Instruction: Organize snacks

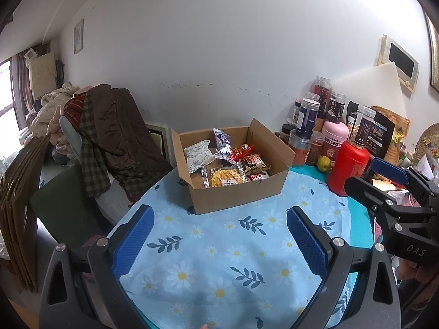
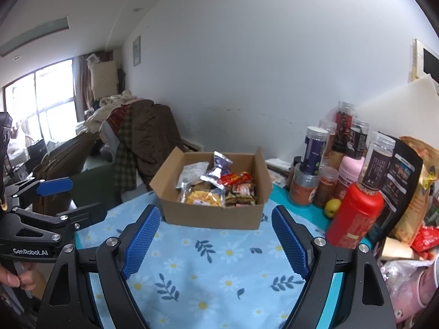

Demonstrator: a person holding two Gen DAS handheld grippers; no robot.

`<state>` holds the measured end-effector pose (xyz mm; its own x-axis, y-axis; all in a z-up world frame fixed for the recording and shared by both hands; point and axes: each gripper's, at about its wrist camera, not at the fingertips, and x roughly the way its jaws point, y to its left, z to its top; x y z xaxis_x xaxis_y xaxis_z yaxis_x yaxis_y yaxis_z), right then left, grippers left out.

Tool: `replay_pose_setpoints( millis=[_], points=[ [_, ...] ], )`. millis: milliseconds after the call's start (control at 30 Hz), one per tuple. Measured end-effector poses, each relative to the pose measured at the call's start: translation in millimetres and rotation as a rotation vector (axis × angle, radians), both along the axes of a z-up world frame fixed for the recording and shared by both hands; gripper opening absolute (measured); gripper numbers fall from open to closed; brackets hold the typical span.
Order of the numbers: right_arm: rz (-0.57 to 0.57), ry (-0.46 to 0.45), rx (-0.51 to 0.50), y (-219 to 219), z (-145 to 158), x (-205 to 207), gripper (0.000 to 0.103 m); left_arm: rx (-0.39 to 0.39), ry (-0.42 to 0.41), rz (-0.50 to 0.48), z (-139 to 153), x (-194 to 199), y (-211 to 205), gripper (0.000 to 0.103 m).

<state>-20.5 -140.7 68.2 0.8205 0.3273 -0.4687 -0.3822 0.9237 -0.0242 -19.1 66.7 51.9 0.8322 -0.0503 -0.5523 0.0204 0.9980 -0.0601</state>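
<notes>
An open cardboard box (image 1: 238, 194) (image 2: 211, 215) stands on the floral tablecloth (image 1: 219, 252) and holds several snack packets: a white pouch (image 1: 197, 156), a silver-purple bag (image 1: 222, 144), red wrappers (image 1: 242, 149) and a yellow cracker pack (image 1: 226, 176) (image 2: 203, 198). My left gripper (image 1: 219, 238) hovers over the cloth in front of the box, open with nothing between its blue pads. My right gripper (image 2: 215, 240) is likewise open and empty, a little short of the box. Each gripper shows from the side in the other's view, the right one (image 1: 370, 174) and the left one (image 2: 85, 198).
Jars, canisters, a red bottle (image 1: 348, 167) (image 2: 354, 219), a green fruit (image 1: 323, 163) and snack bags crowd the table's right side. A chair draped with clothes (image 1: 109, 137) stands left of the table. Folded cardboard (image 1: 19, 205) leans at far left.
</notes>
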Motion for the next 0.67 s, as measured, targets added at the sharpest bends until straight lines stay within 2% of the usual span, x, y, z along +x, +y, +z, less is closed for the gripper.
replay_pose_setpoints(
  millis=[267, 667],
  points=[
    [-0.006, 0.004, -0.001, -3.6, -0.1, 1.5, 0.085, 0.016, 0.007, -0.003, -1.1, 2.0, -3.5, 0.099],
    [-0.015, 0.020, -0.011, -3.3, -5.4, 8.6, 0.085, 0.064, 0.008, 0.049, -4.8, 8.3, -1.1, 0.099]
  ],
)
